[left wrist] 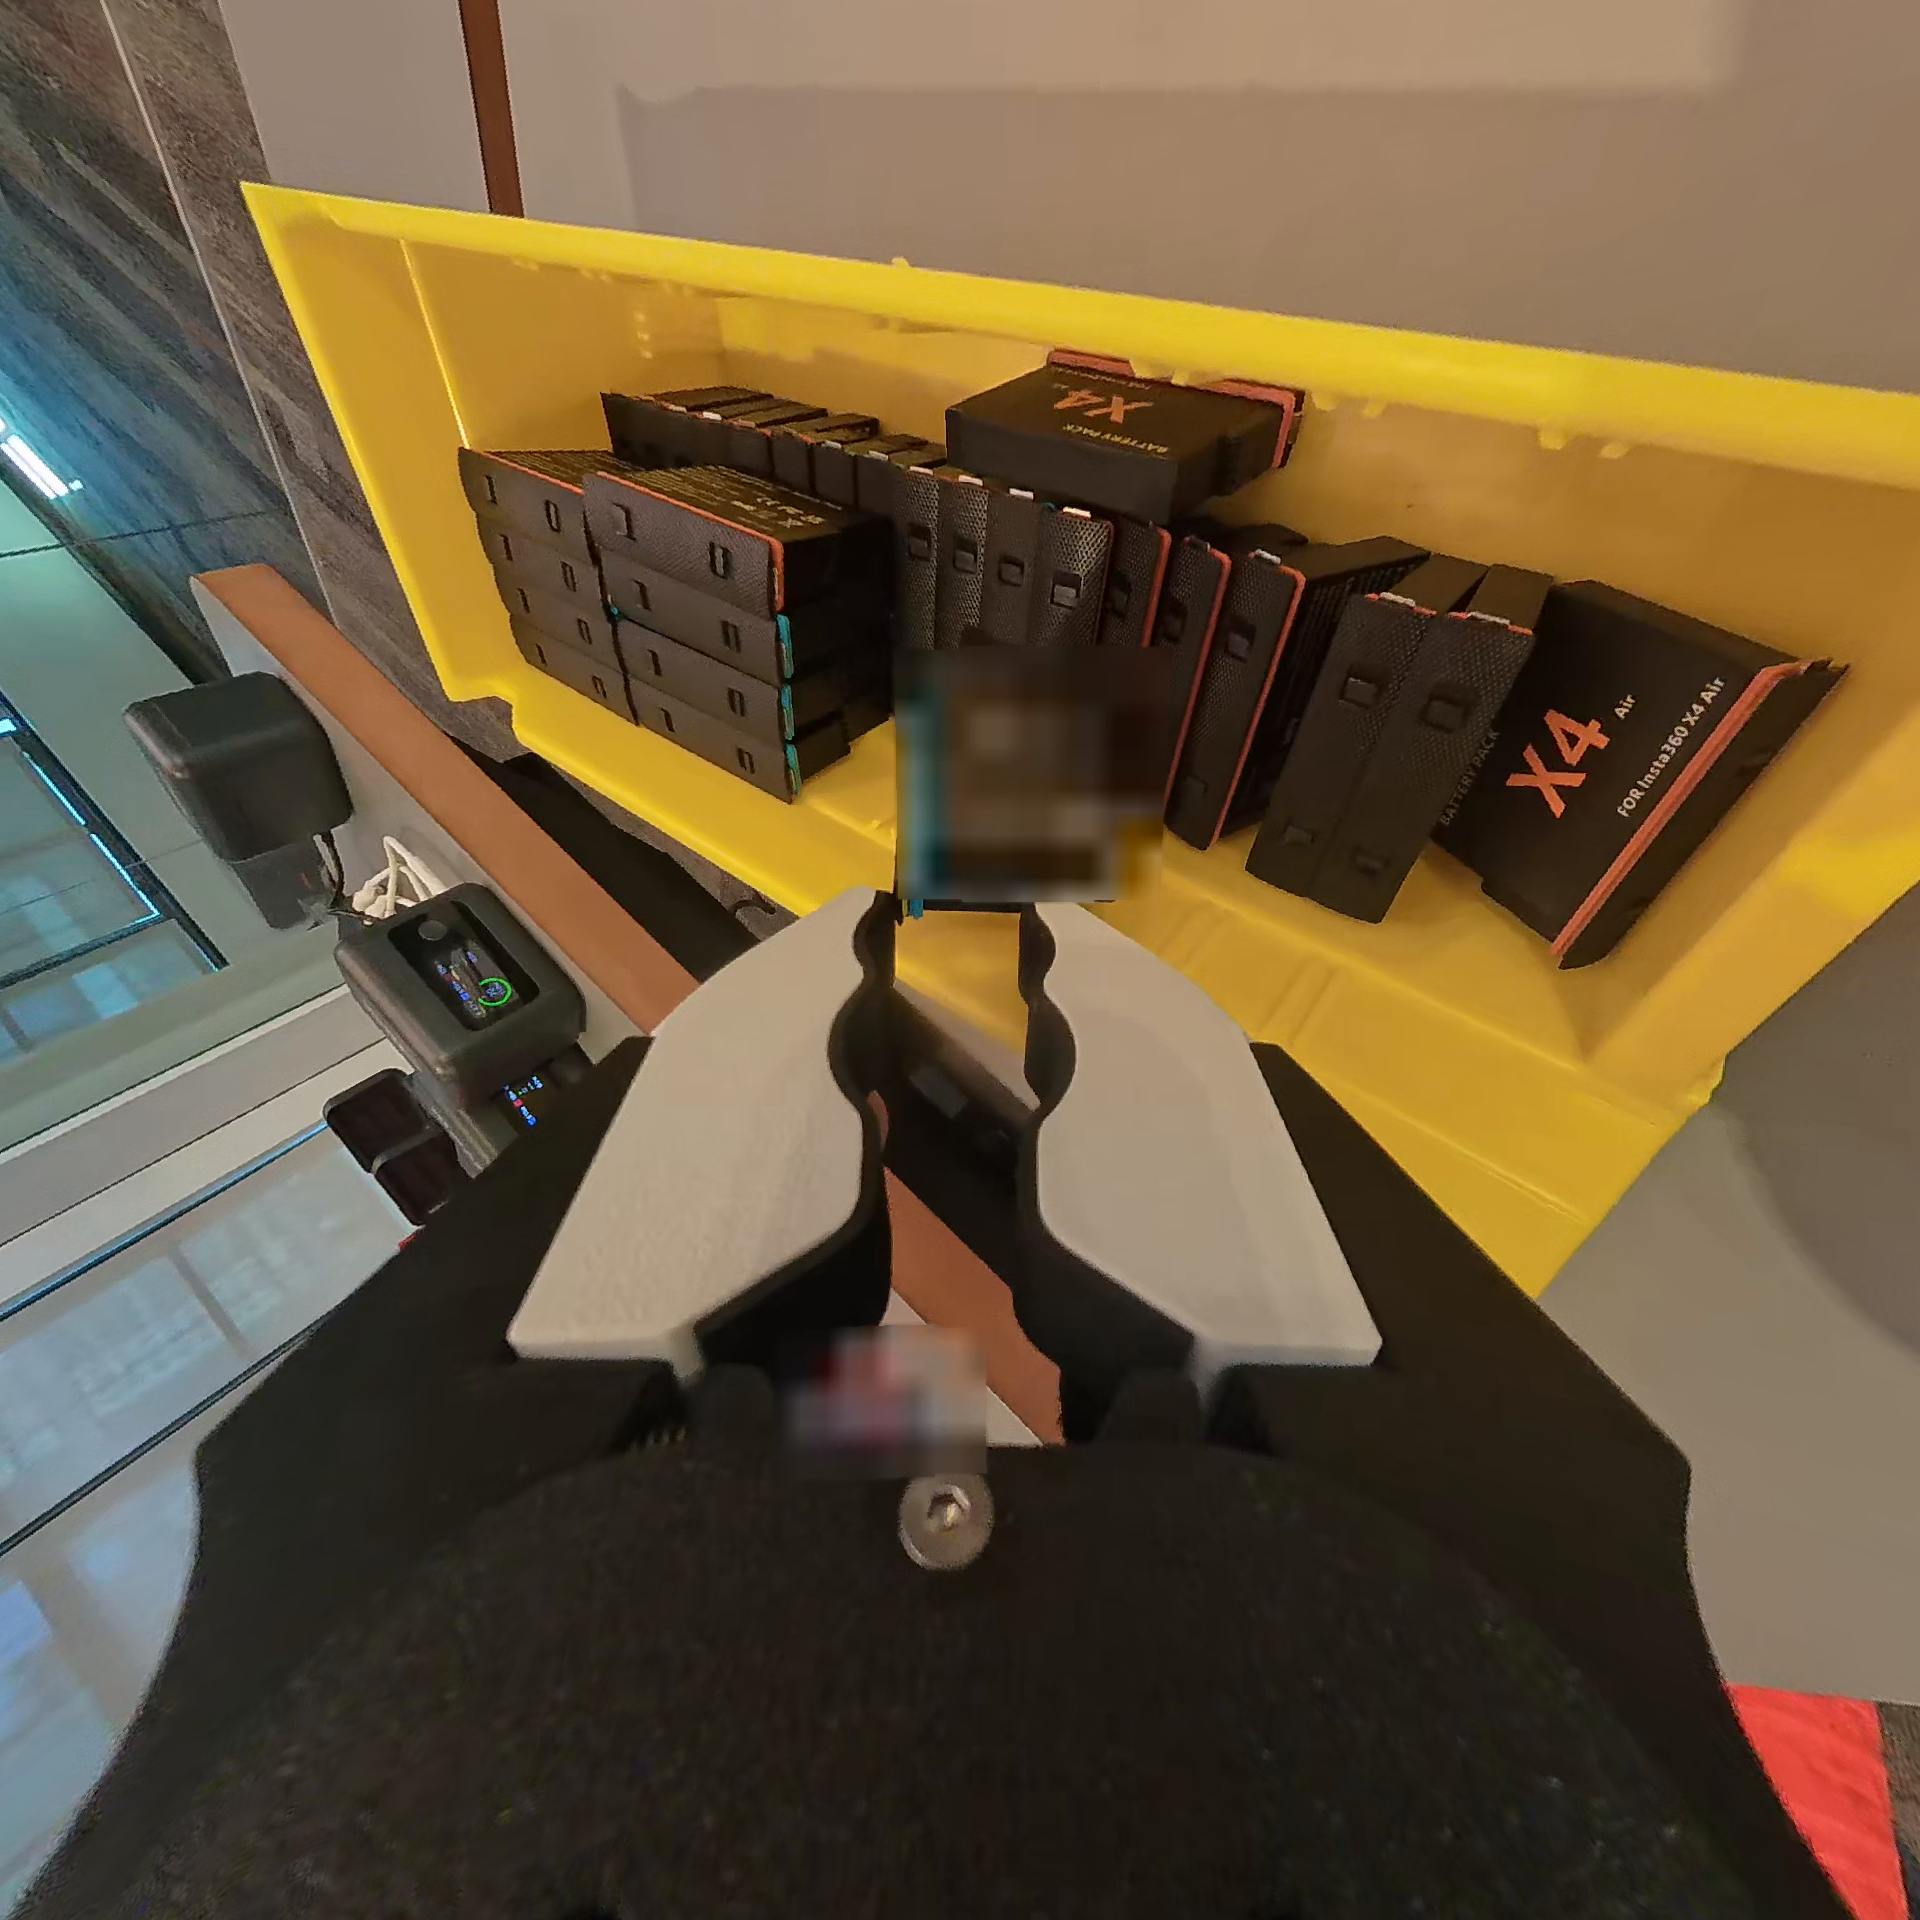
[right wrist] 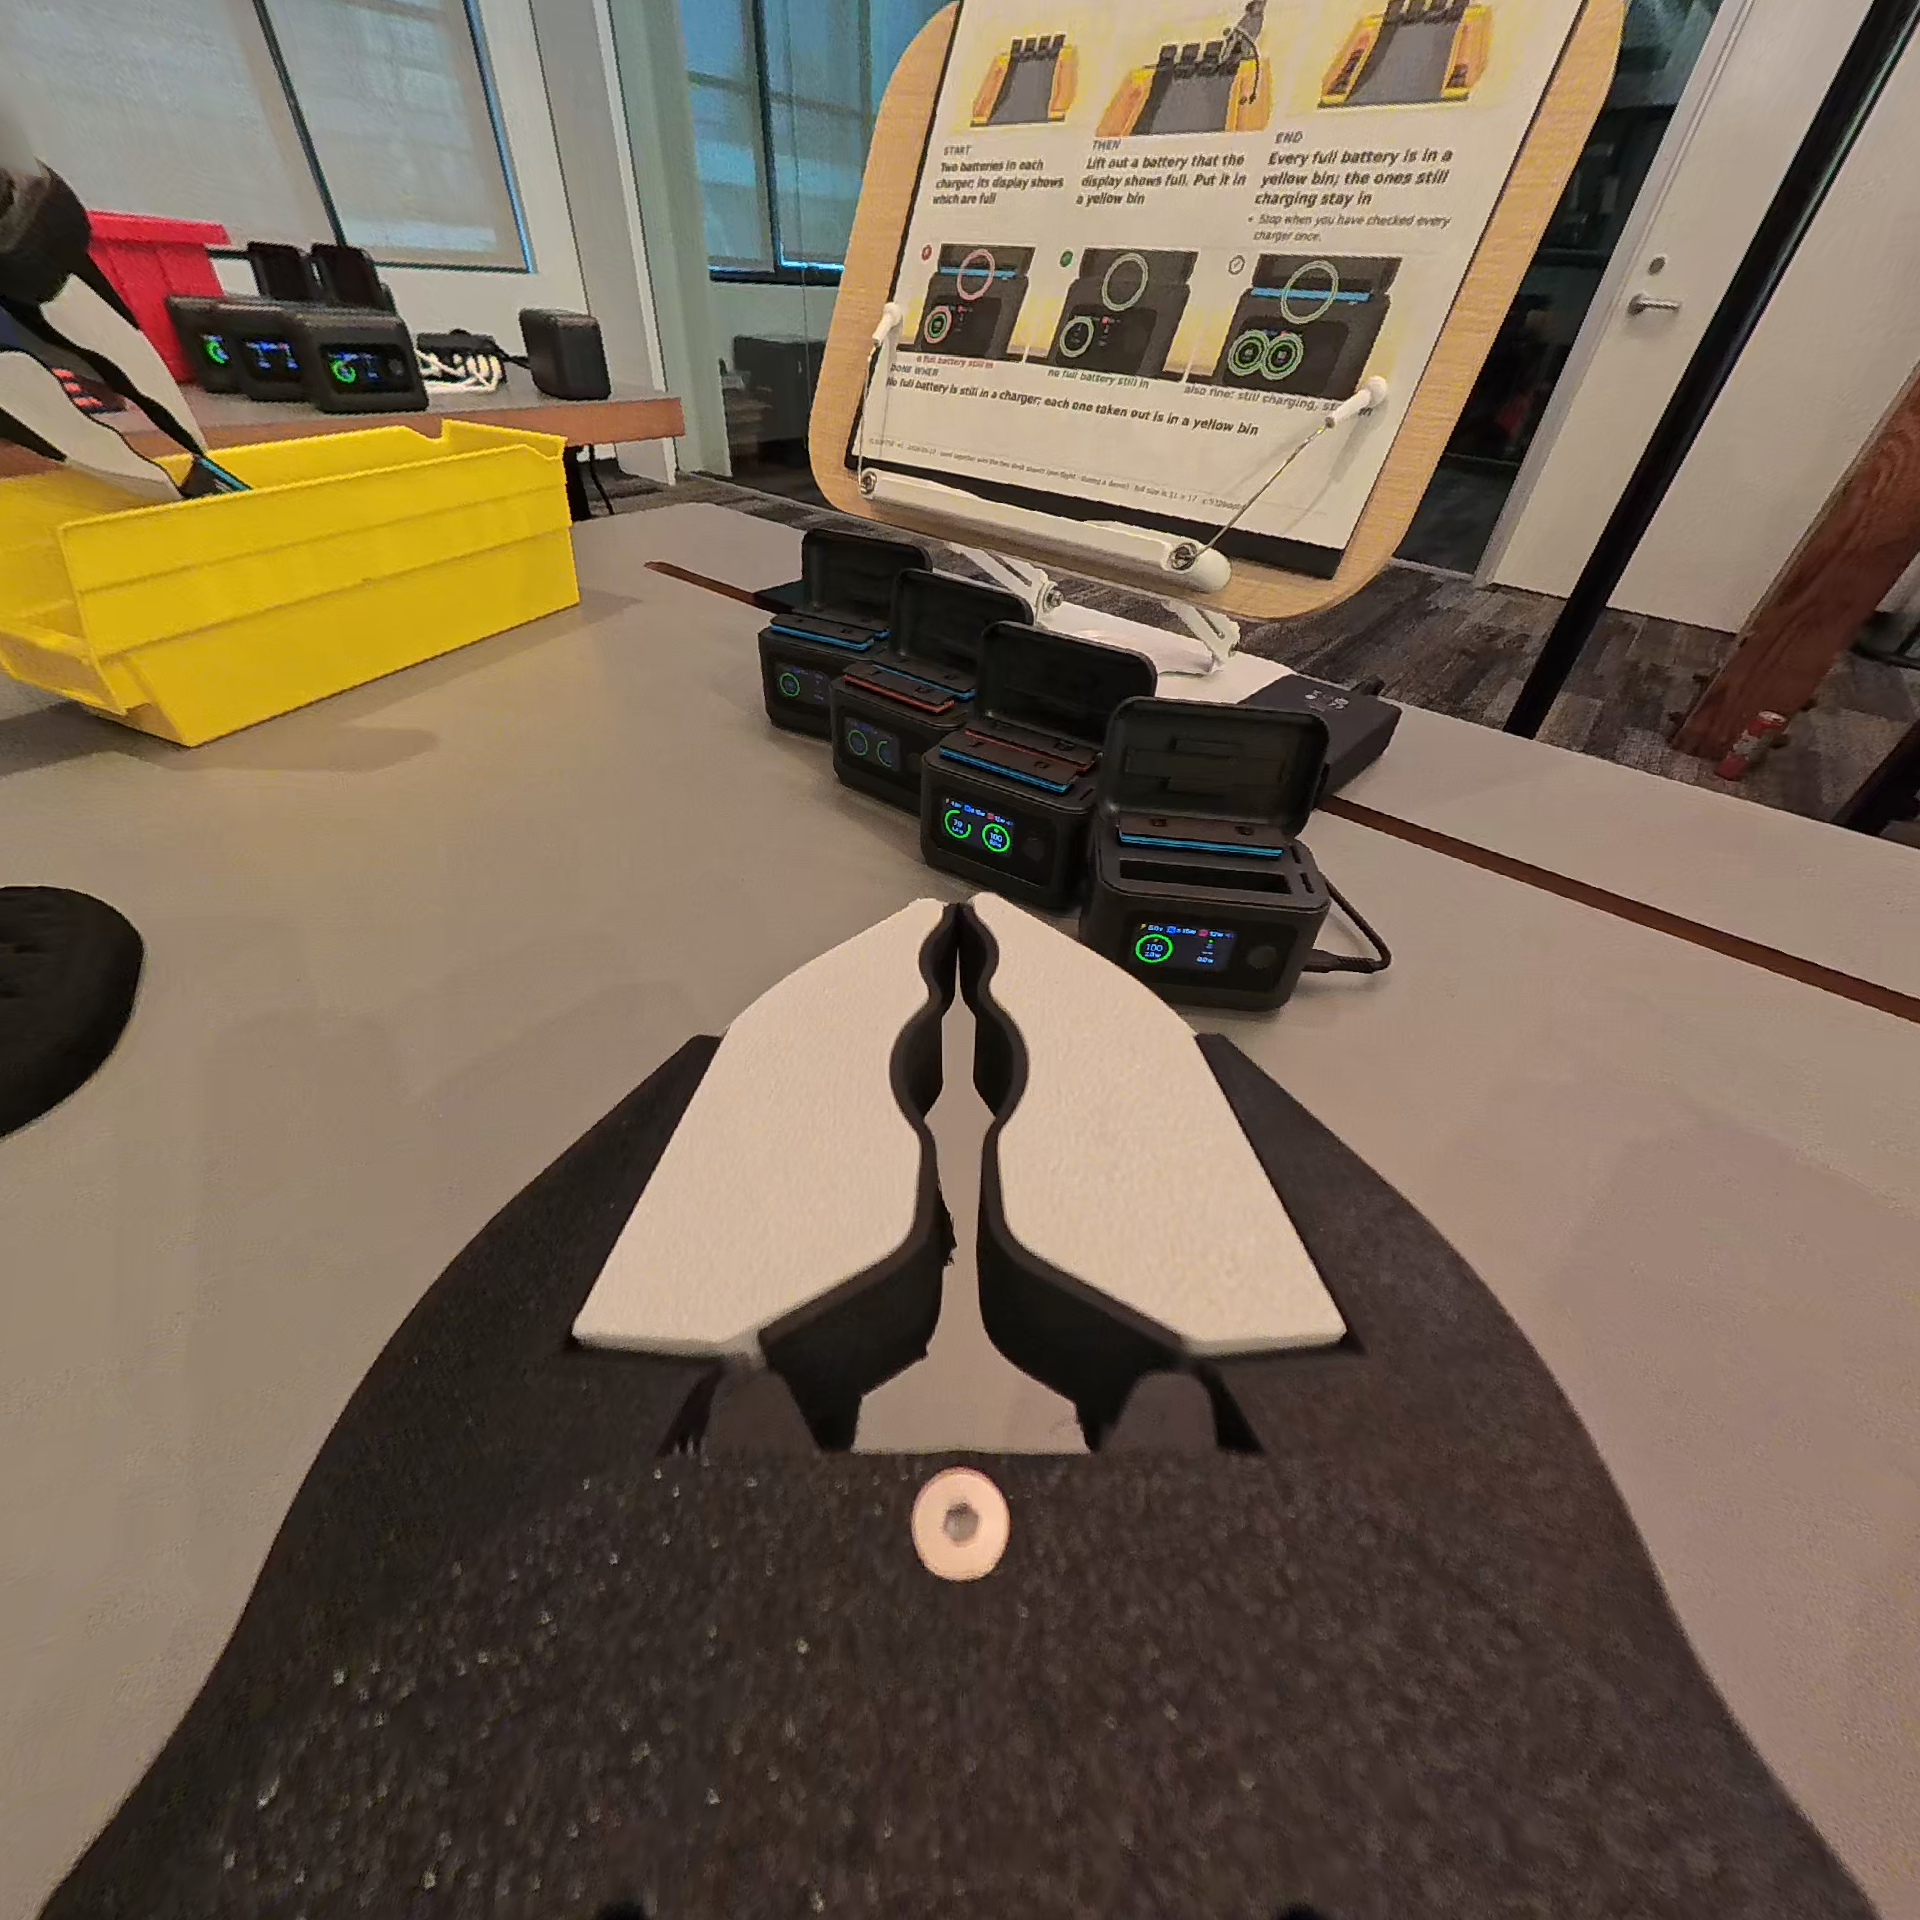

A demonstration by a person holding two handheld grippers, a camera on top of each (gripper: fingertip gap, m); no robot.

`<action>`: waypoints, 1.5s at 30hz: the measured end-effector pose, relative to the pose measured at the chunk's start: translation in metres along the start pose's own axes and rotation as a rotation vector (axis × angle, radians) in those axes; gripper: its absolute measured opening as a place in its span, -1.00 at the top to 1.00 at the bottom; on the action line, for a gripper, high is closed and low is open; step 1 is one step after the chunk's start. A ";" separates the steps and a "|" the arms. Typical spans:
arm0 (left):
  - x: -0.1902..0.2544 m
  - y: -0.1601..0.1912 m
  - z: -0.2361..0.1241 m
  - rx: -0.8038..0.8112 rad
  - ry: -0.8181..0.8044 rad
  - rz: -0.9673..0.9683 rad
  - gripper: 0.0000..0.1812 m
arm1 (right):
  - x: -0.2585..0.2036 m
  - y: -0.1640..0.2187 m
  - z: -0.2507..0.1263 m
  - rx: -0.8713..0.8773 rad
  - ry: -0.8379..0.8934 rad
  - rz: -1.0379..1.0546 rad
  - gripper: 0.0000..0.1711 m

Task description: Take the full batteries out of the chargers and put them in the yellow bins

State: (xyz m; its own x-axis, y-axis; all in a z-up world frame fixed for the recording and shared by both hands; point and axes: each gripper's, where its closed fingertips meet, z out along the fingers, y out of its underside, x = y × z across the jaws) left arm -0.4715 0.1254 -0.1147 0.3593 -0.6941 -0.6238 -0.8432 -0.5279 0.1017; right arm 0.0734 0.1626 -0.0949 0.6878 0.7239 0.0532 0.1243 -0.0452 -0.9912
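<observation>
In the left wrist view my left gripper (left wrist: 961, 920) is shut on a black battery with a blue edge (left wrist: 1013, 790) and holds it just over the yellow bin (left wrist: 1403, 1049), which holds several black batteries (left wrist: 1382, 717). The right wrist view shows this gripper (right wrist: 114, 405) at the far left with the battery (right wrist: 213, 476) at the bin's rim (right wrist: 312, 582). My right gripper (right wrist: 958, 916) is shut and empty, low over the grey table, just left of a row of several open chargers (right wrist: 1013, 821). The nearest charger (right wrist: 1205, 920) has one battery and one empty slot.
An instruction board on a white stand (right wrist: 1195, 281) stands behind the chargers, with a black power brick (right wrist: 1320, 717) beside it. A second table at the back left bears more chargers (right wrist: 301, 353) and a red bin (right wrist: 156, 260). A black pad (right wrist: 52, 997) lies at the left edge. My hands' fingertips stand some 55 centimetres from each other. My right gripper is the nearer one to the nearest charger (right wrist: 1205, 920): about 15 centimetres, against 55 centimetres.
</observation>
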 end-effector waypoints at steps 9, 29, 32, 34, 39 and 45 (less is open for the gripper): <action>-0.005 0.002 -0.003 0.039 -0.035 -0.043 0.75 | -0.002 0.002 0.001 -0.009 -0.007 -0.004 1.00; -0.004 -0.022 -0.061 0.280 -0.123 -0.161 0.75 | -0.040 0.003 0.013 -0.034 -0.129 -0.106 1.00; -0.003 -0.022 -0.061 0.278 -0.123 -0.158 0.75 | -0.044 0.004 0.013 -0.039 -0.136 -0.121 1.00; -0.003 -0.021 -0.060 0.276 -0.123 -0.158 0.75 | -0.045 0.004 0.013 -0.039 -0.137 -0.122 1.00; -0.003 -0.020 -0.060 0.276 -0.120 -0.159 0.75 | -0.044 0.004 0.013 -0.039 -0.136 -0.117 1.00; -0.003 -0.021 -0.062 0.285 -0.123 -0.159 0.75 | -0.046 0.004 0.014 -0.039 -0.146 -0.120 1.00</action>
State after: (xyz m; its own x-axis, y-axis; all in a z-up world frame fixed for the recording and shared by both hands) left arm -0.4304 0.1080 -0.0666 0.4588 -0.5410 -0.7049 -0.8647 -0.4545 -0.2140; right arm 0.0324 0.1382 -0.1029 0.5557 0.8177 0.1501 0.2287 0.0232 -0.9732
